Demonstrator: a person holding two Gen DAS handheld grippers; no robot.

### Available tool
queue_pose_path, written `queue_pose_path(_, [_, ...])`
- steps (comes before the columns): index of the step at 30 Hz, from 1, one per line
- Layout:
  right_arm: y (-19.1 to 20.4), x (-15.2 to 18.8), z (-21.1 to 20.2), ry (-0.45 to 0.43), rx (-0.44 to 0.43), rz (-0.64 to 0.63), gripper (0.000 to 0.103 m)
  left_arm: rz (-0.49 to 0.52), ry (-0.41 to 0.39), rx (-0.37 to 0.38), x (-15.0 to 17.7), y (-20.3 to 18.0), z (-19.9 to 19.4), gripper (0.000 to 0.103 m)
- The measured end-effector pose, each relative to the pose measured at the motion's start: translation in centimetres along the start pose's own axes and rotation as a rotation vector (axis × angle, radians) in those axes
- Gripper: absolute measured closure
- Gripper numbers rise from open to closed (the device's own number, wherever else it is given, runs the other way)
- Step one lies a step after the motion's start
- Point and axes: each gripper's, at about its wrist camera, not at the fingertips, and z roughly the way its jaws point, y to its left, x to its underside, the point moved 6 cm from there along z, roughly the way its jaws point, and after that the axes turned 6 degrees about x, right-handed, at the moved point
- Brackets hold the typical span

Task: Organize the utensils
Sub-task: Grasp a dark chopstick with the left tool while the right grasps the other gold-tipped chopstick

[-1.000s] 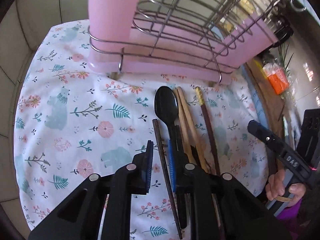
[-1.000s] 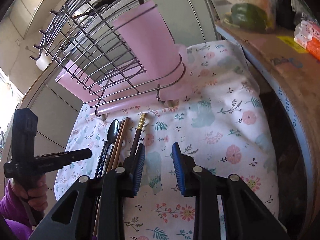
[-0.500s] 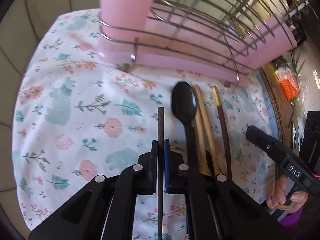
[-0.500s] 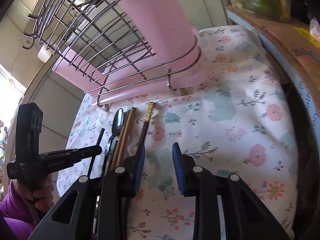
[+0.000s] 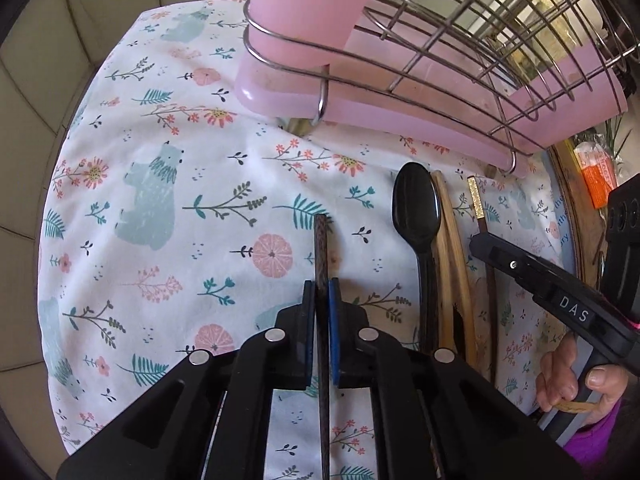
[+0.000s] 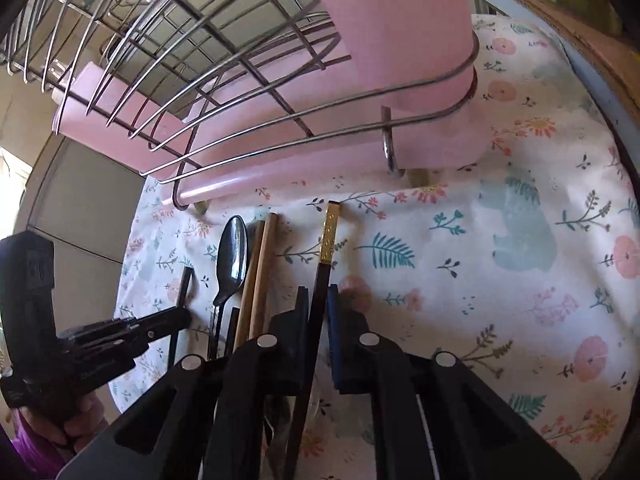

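Observation:
My left gripper (image 5: 321, 292) is shut on a dark brown chopstick (image 5: 321, 248), held over the floral cloth (image 5: 160, 208); it also shows in the right wrist view (image 6: 182, 292). My right gripper (image 6: 319, 300) has its jaws closed against a dark chopstick with a gold end (image 6: 330, 236), which still lies on the cloth. Between them lie a black spoon (image 5: 416, 208) and two light wooden chopsticks (image 5: 452, 248), also seen in the right wrist view as spoon (image 6: 232, 252) and chopsticks (image 6: 260, 264). A pink cup (image 6: 400, 32) sits in the wire rack (image 6: 200, 80).
The wire rack (image 5: 480, 40) stands on a pink drip tray (image 5: 360, 104) at the back of the cloth. Beige tiled wall lies to the left. A wooden board edge (image 6: 580, 40) and an orange packet (image 5: 598, 176) lie at the right.
My left gripper closed on the dark brown chopstick and moved it left, away from the spoon. My right gripper moved forward and left and closed around the gold-ended chopstick.

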Motion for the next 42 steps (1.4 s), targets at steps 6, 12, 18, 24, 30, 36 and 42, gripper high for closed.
queue_pose_path(6, [-1.6, 0.2, -1.7, -0.01, 0.057, 0.015, 0.097, 0.014, 0.063, 0.002, -0.8, 0.5, -0.7, 0.097])
queue_pose_path(12, [-1.9, 1.0, -0.5, 0.02, 0.068, 0.029, 0.095, 0.047, 0.105, -0.027, -1.2, 0.5, -0.3, 0.095])
queue_pose_path(18, [-1.1, 0.5, -0.3, 0.069, 0.064, -0.023, 0.088, 0.067, 0.135, -0.047, -1.5, -0.2, 0.0, 0.095])
queue_pose_path(24, [-0.5, -0.5, -0.4, 0.087, 0.062, -0.047, 0.088, 0.09, 0.105, -0.067, -2.9, -1.7, -0.4, 0.095])
queue_pose_path(30, [-0.6, -1.3, 0.5, 0.124, 0.088, -0.059, 0.088, 0.079, 0.147, -0.08, -3.6, -1.6, 1.5, 0.095])
queue_pose_path(36, [-0.9, -1.4, 0.8, 0.08, 0.067, -0.032, 0.096, 0.048, 0.113, -0.043, -4.7, -1.7, 2.0, 0.095])
queue_pose_path(42, [-1.7, -0.9, -2.9, -0.044, 0.048, -0.008, 0.096, 0.048, 0.013, 0.03, -4.5, -0.9, -1.4, 0.097])
